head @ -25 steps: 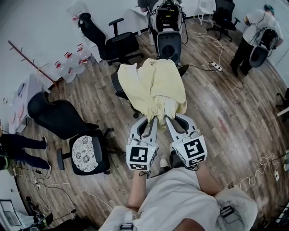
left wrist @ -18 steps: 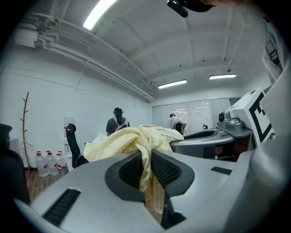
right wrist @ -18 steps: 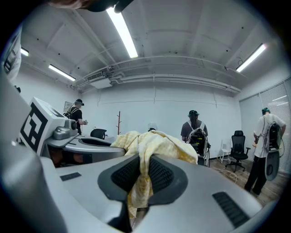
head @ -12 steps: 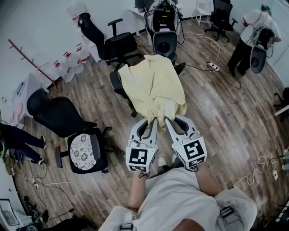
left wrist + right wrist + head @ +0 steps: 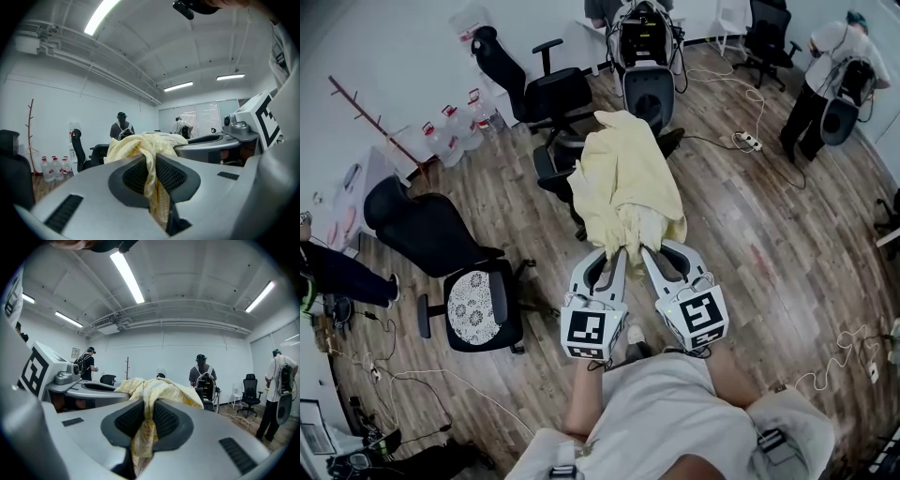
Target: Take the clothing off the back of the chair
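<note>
The left claw (image 5: 152, 174) is pinched tight on a fold of the yellow clothing (image 5: 623, 178). The cloth sits right between its two dark pads and hangs down a little past them. The right claw (image 5: 146, 420) is pinched on the same yellow clothing in the same way, with a strip of cloth squeezed between its pads. The two claws are side by side, just beside each other, and both point away from the person.

From the claws the yellow clothing goes up and away in one long bunch. Its near end is gathered into the two claws. Its far end lies over the black chair (image 5: 553, 169), and it hides the chair's back.

The black chair stands on a wooden floor (image 5: 750, 244). To the left is another chair with a patterned seat (image 5: 483, 305). A third chair (image 5: 534, 89) is near the white wall, close to some water bottles (image 5: 455, 131). At the far right a person (image 5: 825, 70) stands with their back turned. A white power strip (image 5: 748, 141) lies on the floor near them.
</note>
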A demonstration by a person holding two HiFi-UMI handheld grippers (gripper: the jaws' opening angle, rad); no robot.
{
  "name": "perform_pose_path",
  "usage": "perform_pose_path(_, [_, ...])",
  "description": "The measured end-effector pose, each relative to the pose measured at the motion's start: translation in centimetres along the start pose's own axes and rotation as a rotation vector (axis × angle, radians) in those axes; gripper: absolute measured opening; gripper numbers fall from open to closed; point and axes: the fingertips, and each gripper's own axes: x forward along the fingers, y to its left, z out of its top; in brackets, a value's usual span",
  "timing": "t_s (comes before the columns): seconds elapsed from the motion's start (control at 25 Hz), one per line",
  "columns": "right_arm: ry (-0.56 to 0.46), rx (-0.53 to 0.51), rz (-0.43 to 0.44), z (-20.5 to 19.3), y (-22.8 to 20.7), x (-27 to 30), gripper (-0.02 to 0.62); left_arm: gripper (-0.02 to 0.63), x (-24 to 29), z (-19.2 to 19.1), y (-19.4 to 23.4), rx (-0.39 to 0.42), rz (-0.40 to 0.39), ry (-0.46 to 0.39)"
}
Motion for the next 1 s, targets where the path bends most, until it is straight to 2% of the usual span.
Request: perform_pose_path(1.0, [-0.022, 0.008, 0.064, -0.4, 1.4, -5.8, 0.054, 0.06, -3.8, -0.2, -4.8, -0.014, 0.051, -0.015])
